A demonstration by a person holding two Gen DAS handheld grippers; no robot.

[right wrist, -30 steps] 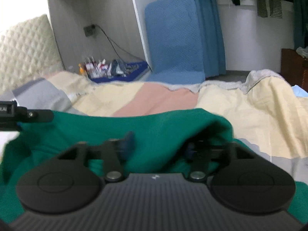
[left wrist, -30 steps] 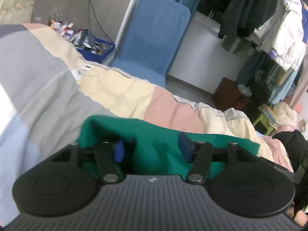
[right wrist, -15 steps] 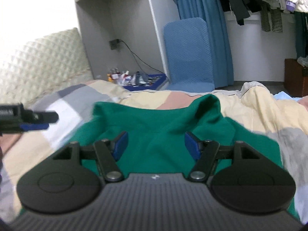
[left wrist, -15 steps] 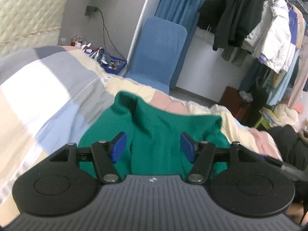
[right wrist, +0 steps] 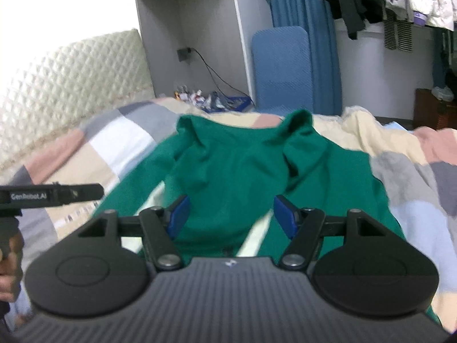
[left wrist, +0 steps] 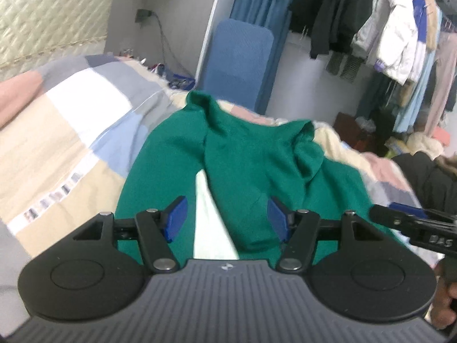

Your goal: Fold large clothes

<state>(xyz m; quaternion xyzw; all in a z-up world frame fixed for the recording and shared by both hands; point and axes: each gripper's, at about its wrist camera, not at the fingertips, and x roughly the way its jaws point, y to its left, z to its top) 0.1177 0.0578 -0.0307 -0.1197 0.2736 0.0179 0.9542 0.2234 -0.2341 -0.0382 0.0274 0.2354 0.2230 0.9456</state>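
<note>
A large green garment [left wrist: 245, 160] with pale stripes lies spread on the patchwork quilt [left wrist: 71, 131], its far part doubled back over the rest. My left gripper [left wrist: 227, 218] hovers open above the garment's near part, nothing between its blue pads [left wrist: 177, 218]. In the right wrist view the same green garment [right wrist: 237, 165] fills the middle, and my right gripper [right wrist: 232, 215] stands open over it, also with nothing gripped. Each gripper shows in the other's view: the right gripper [left wrist: 414, 225] at the right edge, the left gripper [right wrist: 51, 195] at the left edge.
A blue chair [left wrist: 237, 60] stands past the bed's far side beside a blue curtain. A blue tray of small bottles [right wrist: 217, 101] sits near the quilted headboard [right wrist: 71, 80]. Coats hang on a rack [left wrist: 394, 28] at the right, with piled clothes below.
Both grippers have drawn back from the garment's far edge and risen a little. The garment, close under the fingers before, now lies further off with its stripes showing.
</note>
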